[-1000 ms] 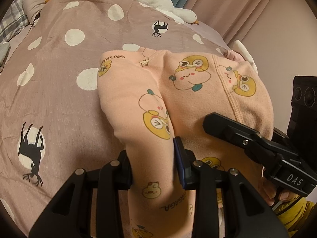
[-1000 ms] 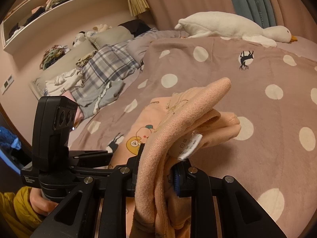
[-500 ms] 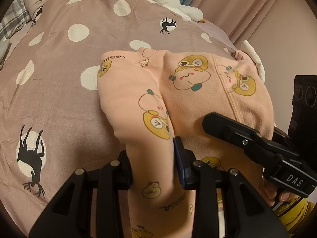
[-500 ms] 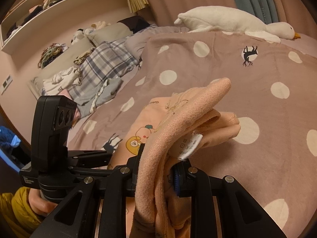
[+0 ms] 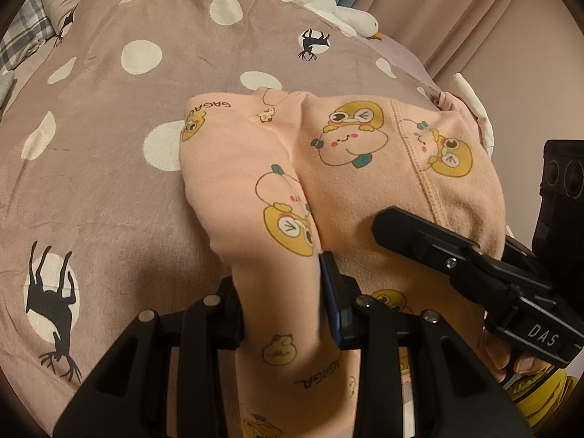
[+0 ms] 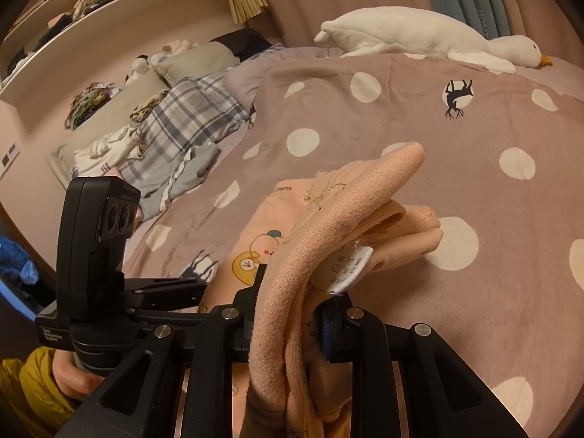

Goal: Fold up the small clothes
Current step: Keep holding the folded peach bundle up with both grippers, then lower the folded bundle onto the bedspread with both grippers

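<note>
A small peach garment (image 5: 365, 168) with yellow cartoon prints is held up over the mauve polka-dot blanket (image 5: 109, 189). My left gripper (image 5: 279, 292) is shut on a bunched edge of it. My right gripper (image 6: 288, 308) is shut on another bunched edge, where a white care label (image 6: 346, 268) hangs out. The right gripper also shows in the left wrist view (image 5: 474, 266), lying against the garment's right side. The left gripper shows at the left of the right wrist view (image 6: 109, 255).
A white plush goose (image 6: 419, 36) lies at the far edge of the bed. A plaid blanket (image 6: 189, 120) and piled clothes (image 6: 109, 146) lie at the far left under a wall shelf (image 6: 109, 11). Pink curtains (image 5: 456, 11) hang behind.
Both grippers have moved a little with the garment over the bed. Their hold on the cloth is unchanged.
</note>
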### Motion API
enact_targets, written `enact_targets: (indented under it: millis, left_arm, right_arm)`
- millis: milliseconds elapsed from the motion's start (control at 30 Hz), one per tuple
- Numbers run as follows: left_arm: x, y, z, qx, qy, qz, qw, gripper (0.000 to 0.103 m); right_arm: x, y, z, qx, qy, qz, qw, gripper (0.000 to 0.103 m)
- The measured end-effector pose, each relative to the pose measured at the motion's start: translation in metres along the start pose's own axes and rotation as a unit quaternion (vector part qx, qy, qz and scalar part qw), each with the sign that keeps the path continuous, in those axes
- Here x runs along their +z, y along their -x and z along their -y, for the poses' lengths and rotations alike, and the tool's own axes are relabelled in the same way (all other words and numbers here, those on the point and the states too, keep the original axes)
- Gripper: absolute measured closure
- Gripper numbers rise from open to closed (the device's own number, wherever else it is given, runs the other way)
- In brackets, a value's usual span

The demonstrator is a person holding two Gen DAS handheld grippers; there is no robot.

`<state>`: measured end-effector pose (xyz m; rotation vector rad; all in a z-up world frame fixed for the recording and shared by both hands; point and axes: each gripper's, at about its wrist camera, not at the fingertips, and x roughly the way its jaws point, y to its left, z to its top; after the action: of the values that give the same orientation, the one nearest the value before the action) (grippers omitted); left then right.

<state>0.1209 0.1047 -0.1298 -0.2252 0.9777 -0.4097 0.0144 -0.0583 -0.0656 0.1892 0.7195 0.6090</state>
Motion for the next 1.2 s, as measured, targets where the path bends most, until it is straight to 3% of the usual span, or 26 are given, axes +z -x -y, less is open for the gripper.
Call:
enact_targets:
  millis: [533, 1200]
  left_arm:
    - [-0.001, -0.022, -0.011, 0.001, 0.017, -0.036, 0.9992, 0.069]
    - [-0.003, -0.028, -0.02, 0.002, 0.025, -0.048, 0.9985, 0.064]
  right_arm:
    - [-0.003, -0.021, 0.021, 0.0, -0.027, -0.032, 0.999, 0.078]
    - [-0.01, -0.022, 0.036, 0.003, -0.05, -0.039, 0.998, 0.078]
